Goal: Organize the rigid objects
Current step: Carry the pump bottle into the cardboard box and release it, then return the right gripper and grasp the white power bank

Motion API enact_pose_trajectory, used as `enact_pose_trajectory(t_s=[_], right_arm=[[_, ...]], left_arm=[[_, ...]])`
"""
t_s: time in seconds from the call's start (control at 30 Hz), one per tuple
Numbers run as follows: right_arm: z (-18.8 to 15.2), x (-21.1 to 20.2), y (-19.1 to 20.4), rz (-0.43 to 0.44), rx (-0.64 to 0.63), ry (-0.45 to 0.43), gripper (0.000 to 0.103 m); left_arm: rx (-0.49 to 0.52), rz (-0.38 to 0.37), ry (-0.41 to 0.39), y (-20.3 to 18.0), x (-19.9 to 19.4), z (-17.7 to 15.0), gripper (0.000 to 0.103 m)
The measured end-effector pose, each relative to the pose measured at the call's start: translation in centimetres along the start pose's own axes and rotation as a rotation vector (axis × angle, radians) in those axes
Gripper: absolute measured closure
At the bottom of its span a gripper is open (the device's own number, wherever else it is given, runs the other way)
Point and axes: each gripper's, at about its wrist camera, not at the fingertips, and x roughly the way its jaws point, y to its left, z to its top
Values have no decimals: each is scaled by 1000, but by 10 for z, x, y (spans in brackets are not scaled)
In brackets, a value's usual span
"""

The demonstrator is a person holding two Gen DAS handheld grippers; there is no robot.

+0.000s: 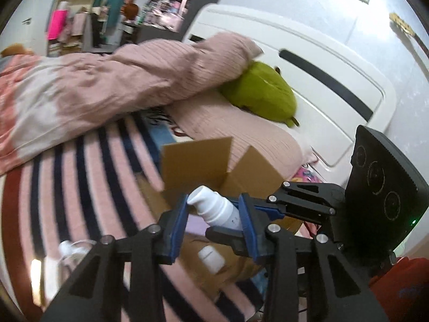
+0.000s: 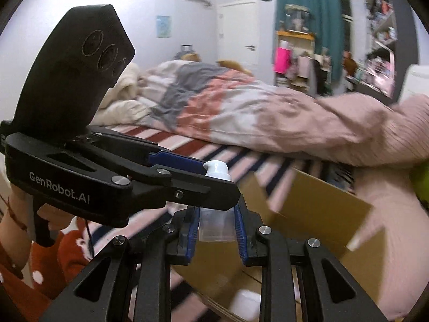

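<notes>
Mid-task: both grippers clamp one white pump bottle (image 1: 217, 210) over the open cardboard box (image 1: 198, 161), left gripper (image 1: 213, 212) and right gripper (image 2: 217, 224) closed on it; one white bottle (image 1: 211, 259) already inside, another white item (image 1: 68, 248) left on the striped bedspread (image 1: 88, 187).

**Striped bed, box near the pillows**

I see a bed (image 1: 88, 177) covered by a sheet striped pink, navy and dark red. An open cardboard box (image 1: 198, 161) sits directly on it, flaps up, near a ribbed pink pillow (image 1: 241, 131). A rumpled duvet (image 2: 241, 110) in pink, white and grey lies across the far side. A green plush toy (image 1: 265, 94) rests on the pillow against the white headboard (image 1: 308, 61). A small white item (image 1: 72, 247) lies on the stripes at near left, too blurred for me to identify.
</notes>
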Motion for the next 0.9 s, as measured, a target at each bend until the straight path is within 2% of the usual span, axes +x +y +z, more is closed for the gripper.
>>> enact_pose_trajectory(t_s=[0.2, 0.33, 0.4, 0.43, 0.5, 0.57, 0.7, 0.83, 0.9], right_arm=[[-22, -8, -47, -51, 100, 90, 83], [-28, 0, -66, -59, 168, 158, 83], [-29, 3, -68, -108, 167, 196, 75], [-31, 4, -68, -143, 151, 215, 66], [-28, 3, -64, -168, 124, 207, 58], [-21, 5, -58, -116, 126, 192, 57], [-2, 12, -28, -43, 66, 147, 56], [21, 35, 14, 86, 14, 118, 56], [31, 52, 39, 162, -16, 122, 56]], left_arm=[[19, -37, 102, -17, 53, 7, 68], [26, -19, 139, -16, 65, 7, 65], [36, 22, 134, -15, 60, 6, 56], [36, 39, 123, -12, 54, 5, 48], [29, 70, 92, -5, 38, 4, 41], [14, 118, 49, 6, 14, 1, 36], [-45, 250, -13, 40, -39, -11, 35], [-118, 411, -38, 84, -90, -39, 33], [-149, 461, -41, 101, -107, -54, 33]])
